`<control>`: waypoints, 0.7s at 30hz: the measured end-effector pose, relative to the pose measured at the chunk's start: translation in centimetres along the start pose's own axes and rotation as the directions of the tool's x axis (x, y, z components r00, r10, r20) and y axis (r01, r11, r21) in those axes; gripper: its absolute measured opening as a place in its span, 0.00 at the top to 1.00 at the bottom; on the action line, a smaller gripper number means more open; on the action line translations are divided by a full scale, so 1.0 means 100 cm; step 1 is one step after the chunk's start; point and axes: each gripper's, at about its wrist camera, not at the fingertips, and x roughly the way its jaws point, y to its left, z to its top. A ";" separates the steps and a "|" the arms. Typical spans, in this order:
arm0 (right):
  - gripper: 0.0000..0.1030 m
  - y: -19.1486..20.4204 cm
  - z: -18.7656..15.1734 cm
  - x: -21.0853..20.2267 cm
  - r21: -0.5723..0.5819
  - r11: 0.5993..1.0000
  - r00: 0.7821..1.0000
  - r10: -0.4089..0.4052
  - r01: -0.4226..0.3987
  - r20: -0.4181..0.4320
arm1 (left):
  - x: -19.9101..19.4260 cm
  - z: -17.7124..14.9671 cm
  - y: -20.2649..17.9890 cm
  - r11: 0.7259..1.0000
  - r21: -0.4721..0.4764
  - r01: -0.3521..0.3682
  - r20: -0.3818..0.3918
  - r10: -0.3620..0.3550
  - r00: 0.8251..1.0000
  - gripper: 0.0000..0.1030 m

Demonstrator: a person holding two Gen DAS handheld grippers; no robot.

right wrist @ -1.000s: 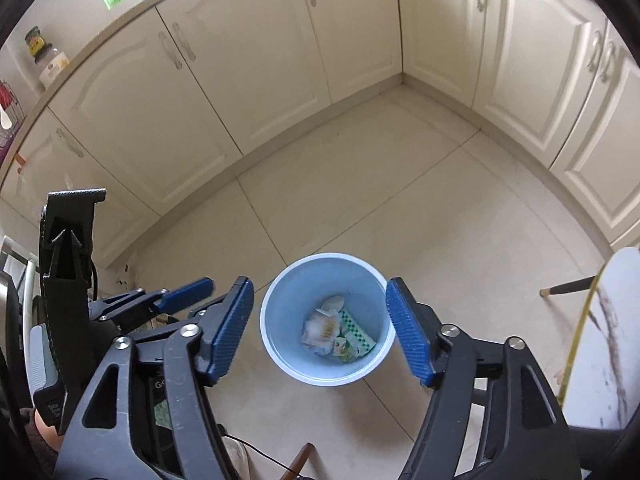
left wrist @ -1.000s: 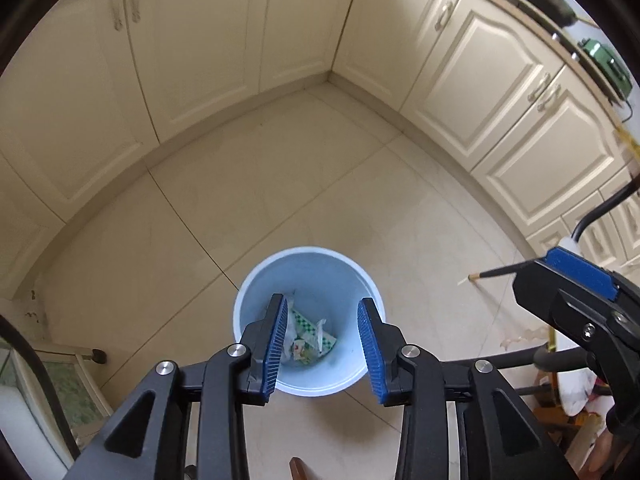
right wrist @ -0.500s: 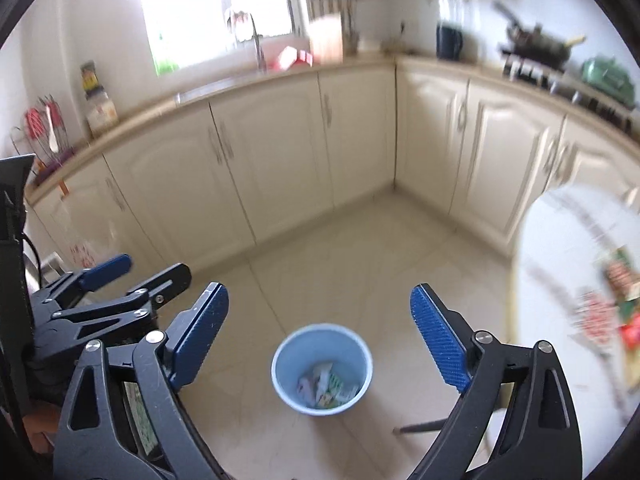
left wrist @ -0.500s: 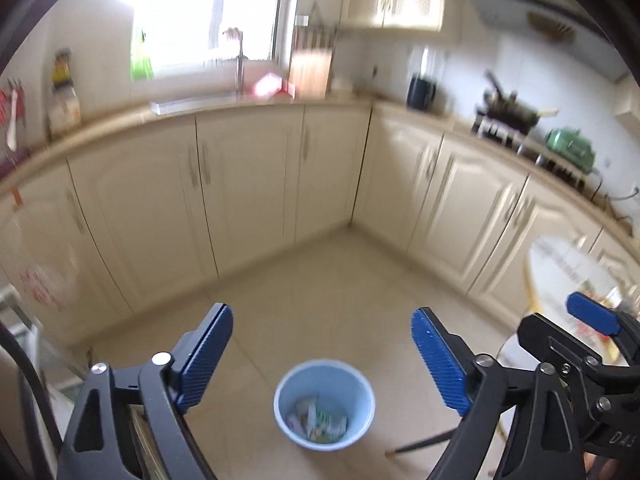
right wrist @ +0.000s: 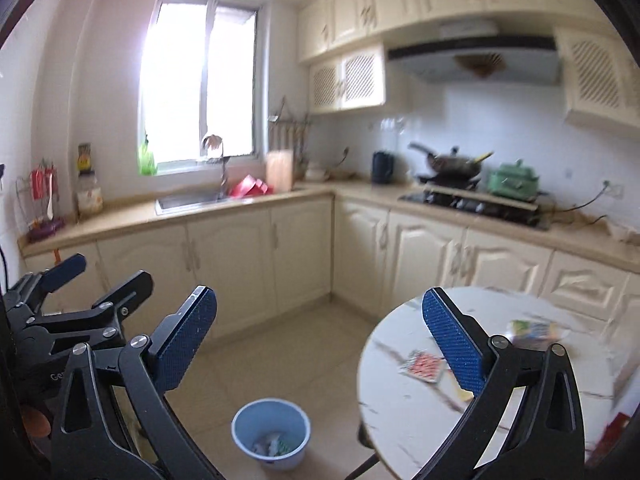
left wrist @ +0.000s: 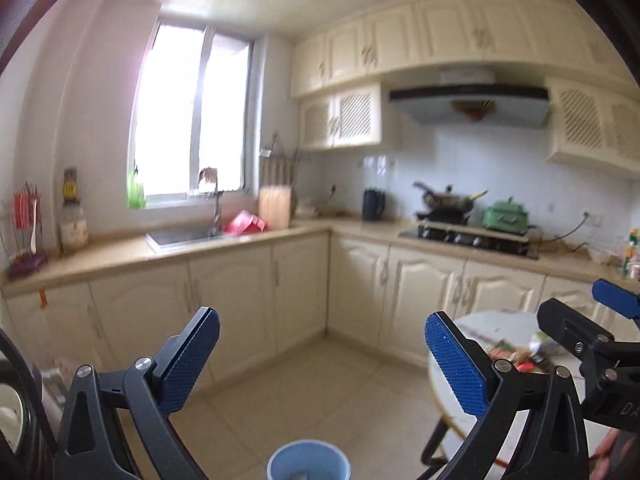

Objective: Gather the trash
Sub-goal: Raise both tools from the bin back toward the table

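A light blue bin (right wrist: 280, 462) stands on the floor tiles with several wrappers (right wrist: 276, 448) inside; in the left wrist view only its rim (left wrist: 308, 446) shows at the bottom edge. My left gripper (left wrist: 322, 316) is high above it, its jaws opening wide with nothing between them. My right gripper (right wrist: 319, 292) is beside it, jaws also opening and empty. To the right is a round white marble table (right wrist: 400, 400) carrying a red-patterned wrapper (right wrist: 424, 366) and a green-yellow packet (right wrist: 532, 330), both blurred. The same table (left wrist: 500, 324) holds litter (left wrist: 516, 356) in the left wrist view.
Cream cabinets (right wrist: 232, 260) run along two walls under a beige counter. A sink (right wrist: 188, 200) sits below the window, and a hob with a wok (right wrist: 452, 162) and a green pot (right wrist: 514, 180) is on the right. Open floor (right wrist: 288, 348) lies between cabinets and table.
Both grippers rose from just over the bin and tilted up toward level, and their jaws spread wide. The bin slid to the bottom of both views and the table came into sight.
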 end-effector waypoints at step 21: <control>0.00 -0.073 0.014 -0.138 0.083 0.974 0.962 -0.220 0.209 0.163 | -0.123 -0.079 -0.005 0.985 0.086 0.147 0.134 -0.158 0.978 0.01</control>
